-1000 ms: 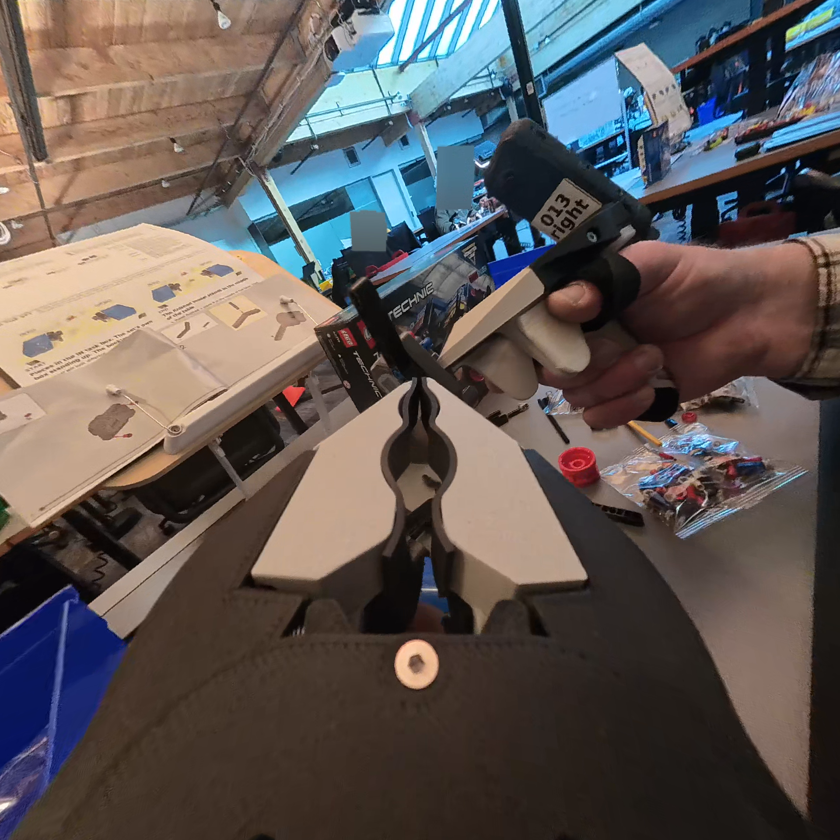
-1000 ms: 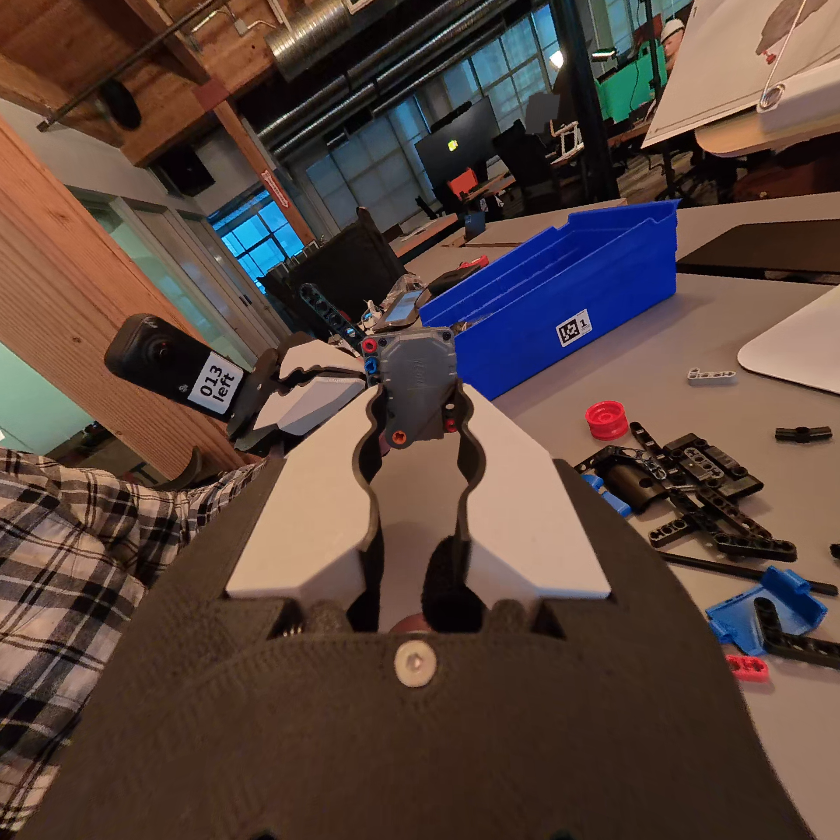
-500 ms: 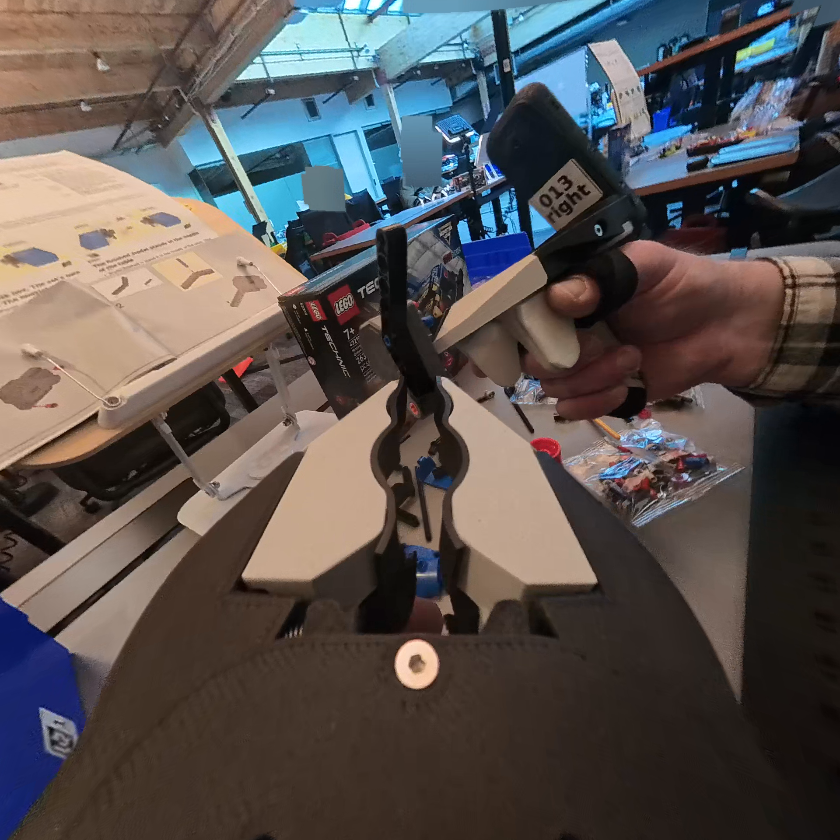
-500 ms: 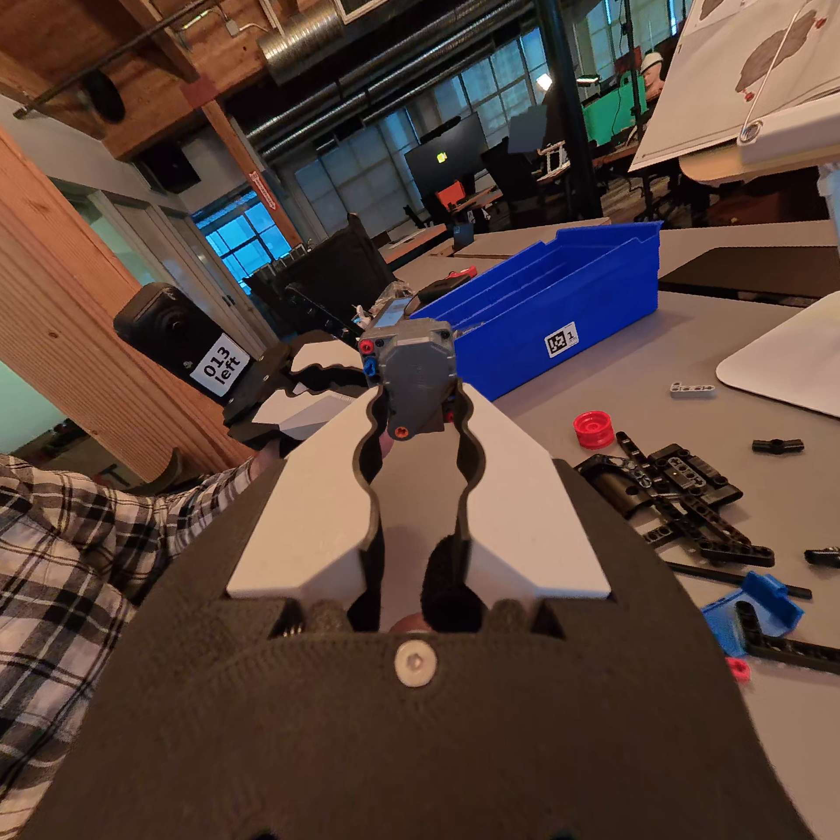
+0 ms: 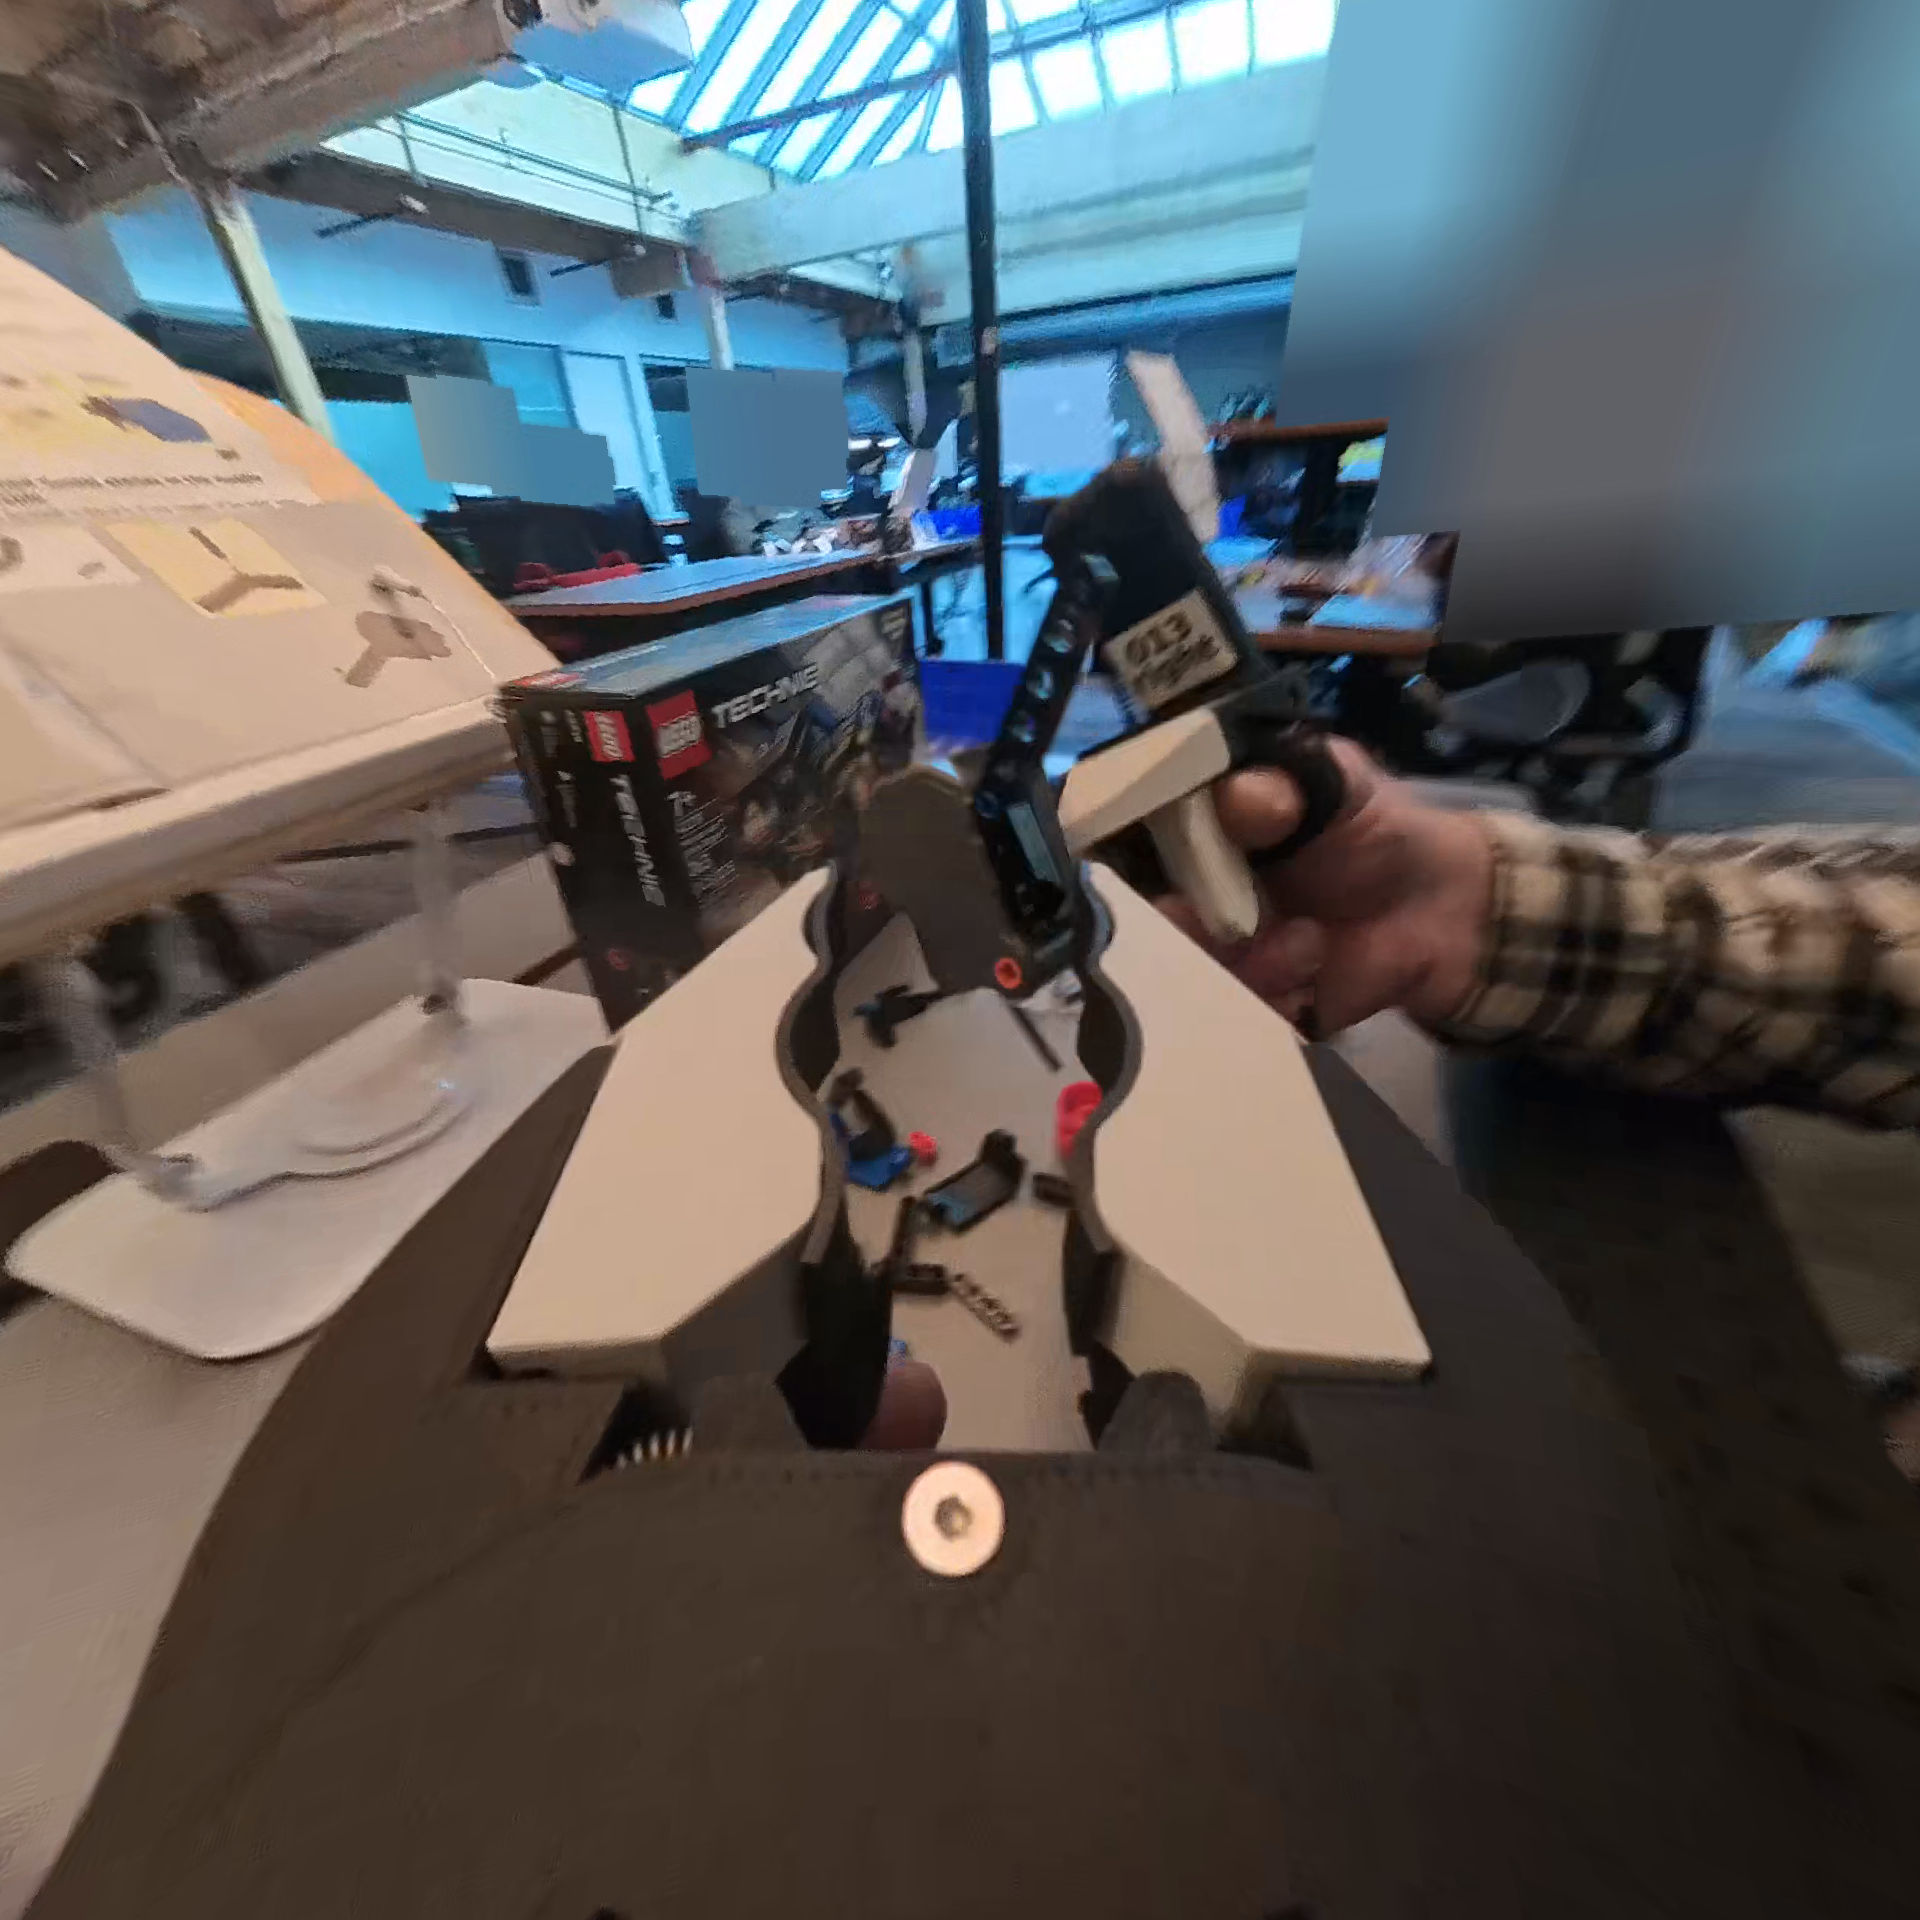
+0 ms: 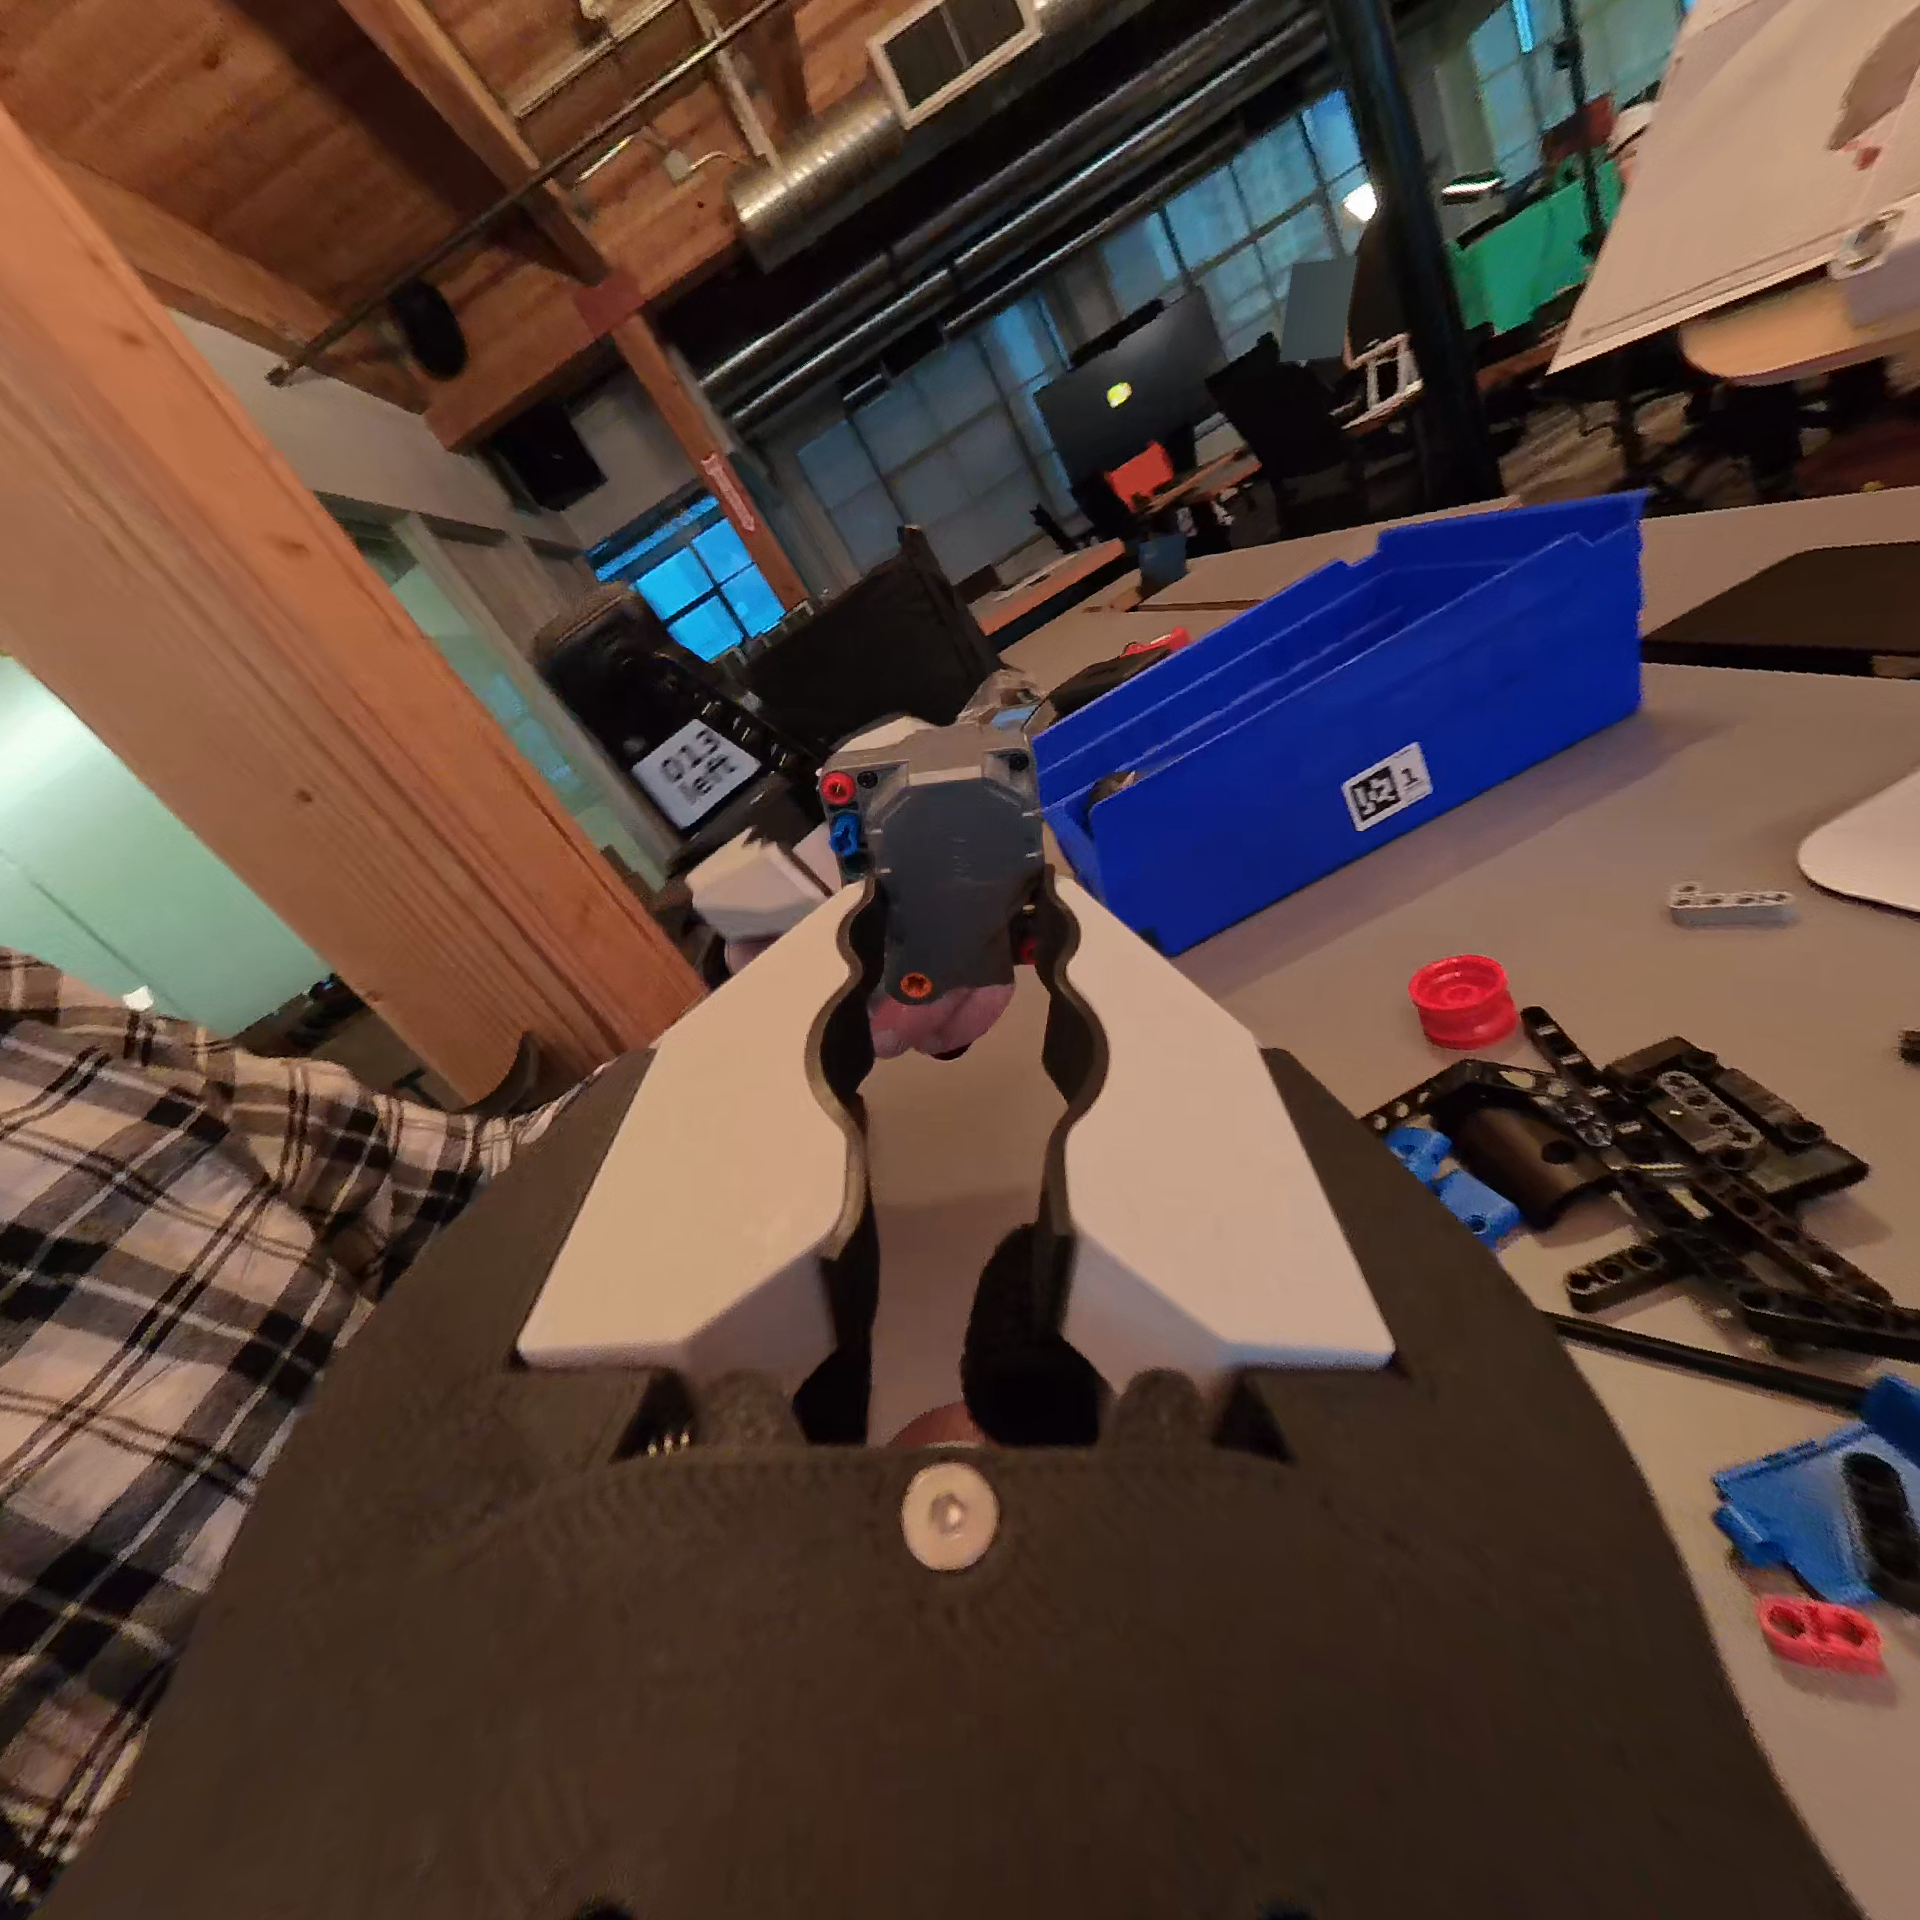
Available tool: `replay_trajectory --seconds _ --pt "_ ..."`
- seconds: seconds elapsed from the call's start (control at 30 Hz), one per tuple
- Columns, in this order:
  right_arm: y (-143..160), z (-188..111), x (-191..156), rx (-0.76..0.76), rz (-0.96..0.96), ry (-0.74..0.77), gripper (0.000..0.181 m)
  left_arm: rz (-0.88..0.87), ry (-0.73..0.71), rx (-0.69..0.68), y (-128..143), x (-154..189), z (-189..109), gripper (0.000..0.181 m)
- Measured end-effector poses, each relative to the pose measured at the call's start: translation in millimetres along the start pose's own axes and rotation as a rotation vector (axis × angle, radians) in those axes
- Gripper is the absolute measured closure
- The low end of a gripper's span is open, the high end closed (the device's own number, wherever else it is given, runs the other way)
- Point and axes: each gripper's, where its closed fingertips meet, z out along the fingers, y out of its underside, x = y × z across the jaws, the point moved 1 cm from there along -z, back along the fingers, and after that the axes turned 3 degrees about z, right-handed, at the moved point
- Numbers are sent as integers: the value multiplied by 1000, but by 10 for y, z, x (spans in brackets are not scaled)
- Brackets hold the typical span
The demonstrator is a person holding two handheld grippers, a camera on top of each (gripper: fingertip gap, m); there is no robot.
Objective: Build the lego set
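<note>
My right gripper [image 6: 951, 904] is shut on a grey motor block [image 6: 956, 842] with red and blue pins and holds it up above the table. In the left wrist view the motor [image 5: 920, 873] sits between the jaws of my left gripper [image 5: 956, 904]. A long black beam [image 5: 1049, 665] stands upright against the motor's right side, next to my right-hand finger. The left jaws are spread wide, with a small gap on the left side. The right gripper [image 5: 1081, 810] comes in from the right, held by a hand in a plaid sleeve. In the right wrist view the left gripper's finger [image 6: 748, 883] shows behind the motor.
A blue bin [image 6: 1351, 727] stands behind the motor. A red wheel [image 6: 1460, 997], a black part-built frame [image 6: 1621, 1153], blue pieces [image 6: 1808, 1507] and a small red piece [image 6: 1823, 1636] lie on the grey table. The set's box [image 5: 717, 769] and an instruction booklet on a stand [image 5: 208, 623] are on the left. The tips of both grippers are at nearly the same place. The small red piece [image 6: 1823, 1636] is about 20 cm from both grippers' fingertips.
My left jaws were shut on the black beam and have opened wide. The beam now stands against the grey motor, which has come between the left jaws. The right gripper keeps its hold.
</note>
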Motion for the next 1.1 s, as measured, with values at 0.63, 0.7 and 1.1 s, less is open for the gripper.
replay_trajectory --seconds 0.63,0.7,1.1 --pt "-65 0 3 88 96 -96 154 -83 -4 -20 57 -5 107 115" --pt "-140 -57 84 145 118 -62 154 117 -132 -42 3 0 105 117" --pt "-146 -30 96 213 98 43 160 628 -512 -236 -47 -80 317 159"
